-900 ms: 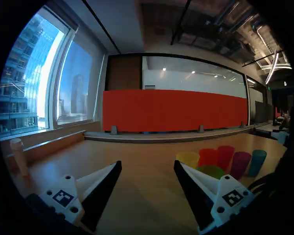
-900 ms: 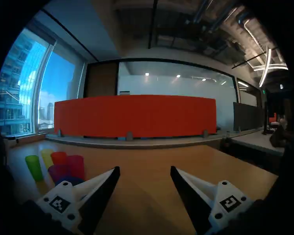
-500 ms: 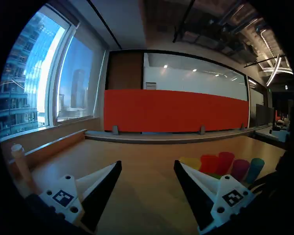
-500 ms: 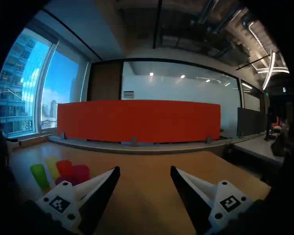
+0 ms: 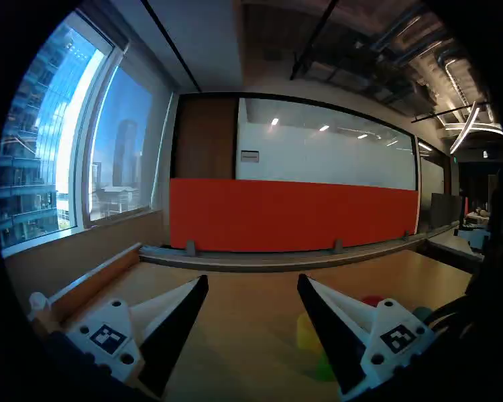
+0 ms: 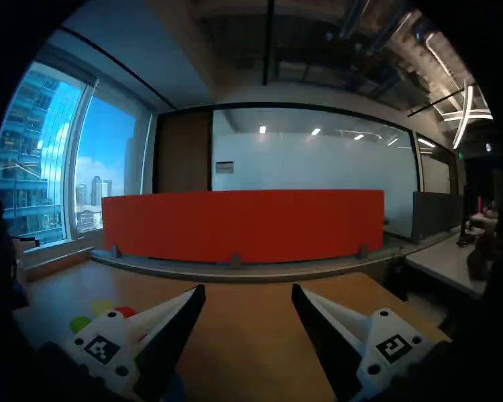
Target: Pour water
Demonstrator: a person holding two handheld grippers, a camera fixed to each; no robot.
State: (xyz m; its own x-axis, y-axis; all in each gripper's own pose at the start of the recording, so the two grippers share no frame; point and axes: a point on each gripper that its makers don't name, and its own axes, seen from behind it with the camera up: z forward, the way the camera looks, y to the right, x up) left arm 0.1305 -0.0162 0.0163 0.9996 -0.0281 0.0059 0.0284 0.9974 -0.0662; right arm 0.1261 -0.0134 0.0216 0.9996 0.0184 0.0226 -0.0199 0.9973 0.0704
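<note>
Wooden tabletop (image 5: 251,348) under tall windows (image 5: 57,167), orange divider panel (image 5: 292,214) running across the far edge. Left gripper (image 5: 251,278) spread wide with nothing between its fingers; coloured cups (image 5: 307,333) cluster low by its right finger, partly hidden behind it, and a pale bottle cap (image 5: 37,303) pokes up at the far left edge. Right gripper (image 6: 247,288) likewise spread and empty above the table, with the tops of a green cup (image 6: 79,323), yellow cup (image 6: 102,307) and red cup (image 6: 125,311) showing just past its left finger.
</note>
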